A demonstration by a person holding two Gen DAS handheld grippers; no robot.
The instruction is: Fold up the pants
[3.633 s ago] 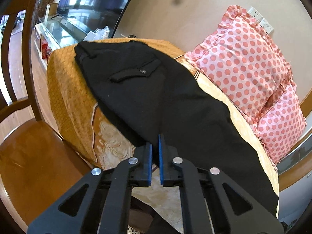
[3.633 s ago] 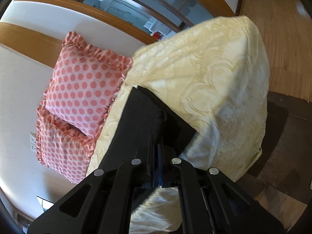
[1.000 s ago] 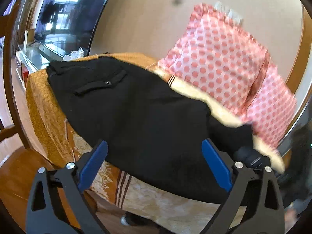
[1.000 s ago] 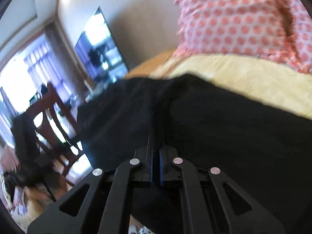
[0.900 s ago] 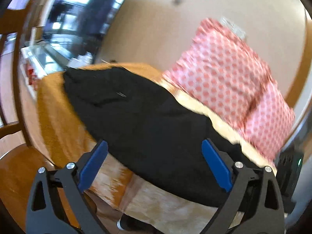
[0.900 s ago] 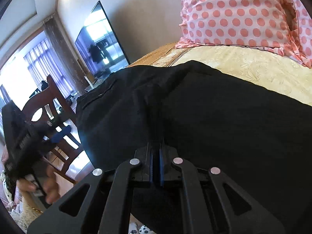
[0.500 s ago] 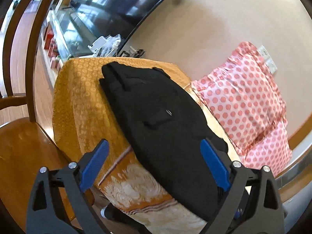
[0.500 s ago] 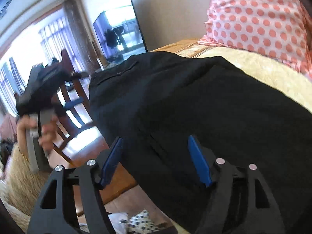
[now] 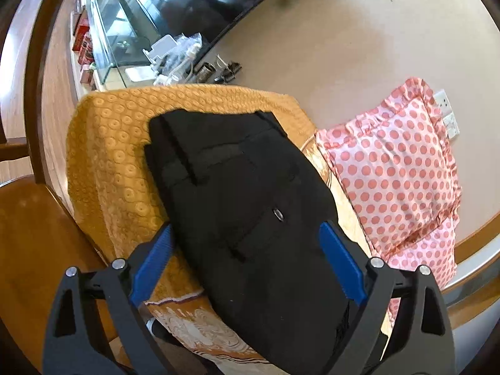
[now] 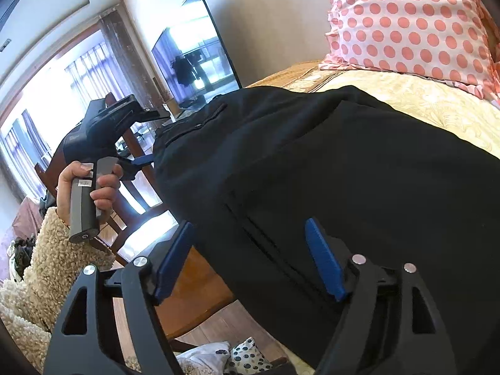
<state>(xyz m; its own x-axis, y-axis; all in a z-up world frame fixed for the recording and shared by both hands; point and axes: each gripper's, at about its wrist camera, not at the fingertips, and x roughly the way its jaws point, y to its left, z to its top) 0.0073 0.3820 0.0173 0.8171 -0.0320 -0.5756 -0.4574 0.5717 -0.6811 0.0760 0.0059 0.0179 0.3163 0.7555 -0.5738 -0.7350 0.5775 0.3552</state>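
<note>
Both grippers off the cloth, black pants lying folded on the bed.

The pants (image 9: 250,206) lie doubled on the bed (image 9: 106,162) beside the spotted pillow (image 9: 397,181), likely for flat support; left gripper (image 9: 247,262) and right gripper (image 10: 250,259) hang spread wide, holding nothing (probably choosing a grip).

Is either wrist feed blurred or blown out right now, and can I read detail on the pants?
Left wrist: sharp, heavy fisheye bending, pants nearly featureless black but for a button and pocket seams. Right wrist: sharp, window at left blown out, glare on the TV, pants dark with faint seams.
</note>
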